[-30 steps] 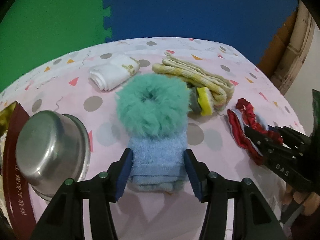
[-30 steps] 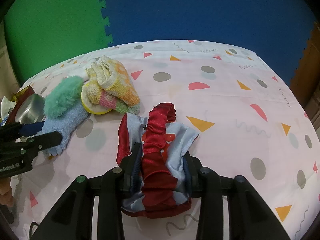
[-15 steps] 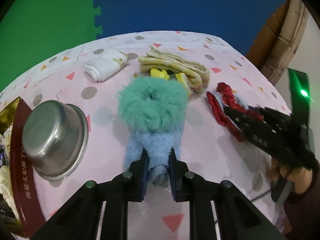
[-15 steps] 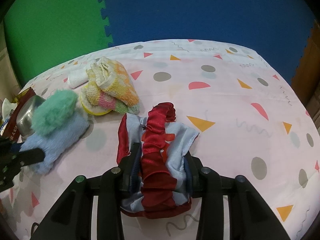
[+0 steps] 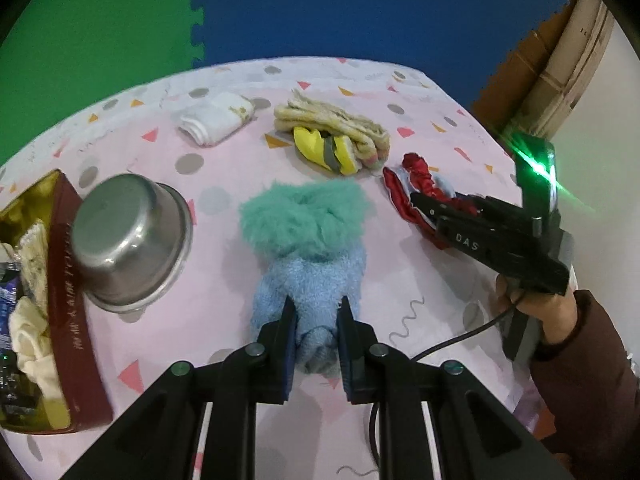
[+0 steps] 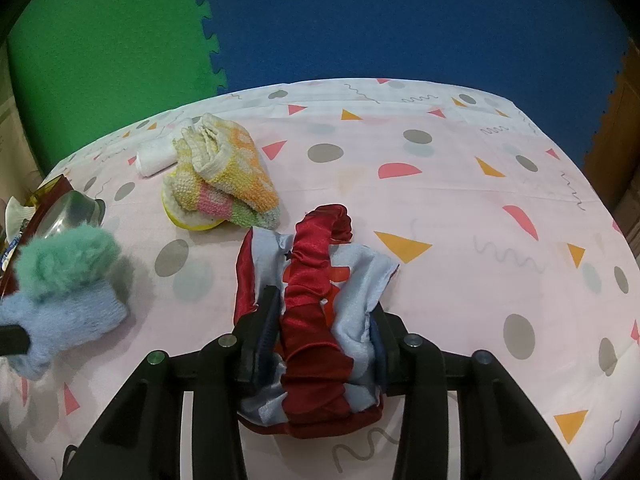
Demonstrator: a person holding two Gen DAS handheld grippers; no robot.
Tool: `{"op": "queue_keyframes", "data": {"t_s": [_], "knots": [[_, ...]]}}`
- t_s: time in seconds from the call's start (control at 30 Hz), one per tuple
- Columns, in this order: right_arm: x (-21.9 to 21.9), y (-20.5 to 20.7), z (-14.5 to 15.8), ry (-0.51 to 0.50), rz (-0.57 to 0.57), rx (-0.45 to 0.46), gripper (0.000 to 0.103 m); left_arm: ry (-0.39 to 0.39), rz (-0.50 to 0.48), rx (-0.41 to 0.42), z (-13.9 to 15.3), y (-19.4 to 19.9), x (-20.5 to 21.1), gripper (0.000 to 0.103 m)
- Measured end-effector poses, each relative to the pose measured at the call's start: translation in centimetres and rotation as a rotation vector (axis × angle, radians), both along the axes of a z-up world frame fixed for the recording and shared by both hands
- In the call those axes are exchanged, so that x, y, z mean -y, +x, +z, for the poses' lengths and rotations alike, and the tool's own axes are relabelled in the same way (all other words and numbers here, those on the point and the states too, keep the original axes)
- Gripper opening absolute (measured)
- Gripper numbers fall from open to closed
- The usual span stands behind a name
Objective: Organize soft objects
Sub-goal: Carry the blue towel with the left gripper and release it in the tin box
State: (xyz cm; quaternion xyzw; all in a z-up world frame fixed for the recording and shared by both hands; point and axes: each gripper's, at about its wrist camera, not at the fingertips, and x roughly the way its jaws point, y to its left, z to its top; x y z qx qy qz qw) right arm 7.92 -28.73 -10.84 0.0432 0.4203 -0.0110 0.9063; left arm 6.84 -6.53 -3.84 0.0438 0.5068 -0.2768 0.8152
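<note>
My left gripper [image 5: 316,320] is shut on a folded light-blue towel [image 5: 316,280] that carries a fluffy teal scrunchie [image 5: 304,216], both lifted off the pink dotted tablecloth [image 5: 224,200]. From the right wrist view the towel [image 6: 68,320] and scrunchie [image 6: 64,256] hang at the left edge. My right gripper [image 6: 324,312] is shut on a red and pale-blue satin cloth [image 6: 316,280] resting on the table; the same cloth [image 5: 416,188] shows under that gripper in the left wrist view.
A steel bowl [image 5: 128,244] lies upside down beside a dark red box [image 5: 68,312] of oddments at left. A rolled white cloth [image 5: 216,122] and a striped knit cloth [image 5: 336,124] on a yellow sponge [image 5: 320,148] lie farther back. A hand [image 5: 532,300] holds the right gripper.
My left gripper closed on the blue towel, then lifted it with the scrunchie up and back toward the left. The right gripper kept still on the satin cloth.
</note>
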Motion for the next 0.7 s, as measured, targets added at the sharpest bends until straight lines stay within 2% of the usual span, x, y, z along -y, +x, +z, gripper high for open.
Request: {"op": "queue_keyframes", "data": {"t_s": [0.2, 0.3, 0.37, 0.4, 0.43, 0.53, 0.7], "knots": [[0.0, 0.0, 0.0, 0.0, 0.0, 0.0, 0.038, -0.017, 0.007, 0.036, 2.0, -0.6, -1.3, 0.018], [0.0, 0.0, 0.0, 0.0, 0.0, 0.0, 0.038, -0.049, 0.01, 0.002, 2.7, -0.7, -2.1, 0.018], [0.1, 0.0, 0.0, 0.001, 0.0, 0.0, 0.038, -0.125, 0.0, -0.082, 2.8, -0.4, -2.6, 0.018], [0.0, 0.0, 0.0, 0.0, 0.0, 0.0, 0.038, -0.139, 0.012, -0.119, 2.7, -0.3, -2.8, 0.018], [0.0, 0.0, 0.0, 0.0, 0.0, 0.0, 0.038, -0.137, 0.013, -0.122, 2.7, -0.3, -2.8, 0.018], [0.0, 0.0, 0.0, 0.002, 0.0, 0.0, 0.038, -0.095, 0.029, -0.067, 3.2, -0.5, -2.8, 0.018], [0.0, 0.0, 0.0, 0.001, 0.0, 0.0, 0.038, -0.121, 0.021, -0.048, 3.8, -0.9, -3.2, 0.018]]}}
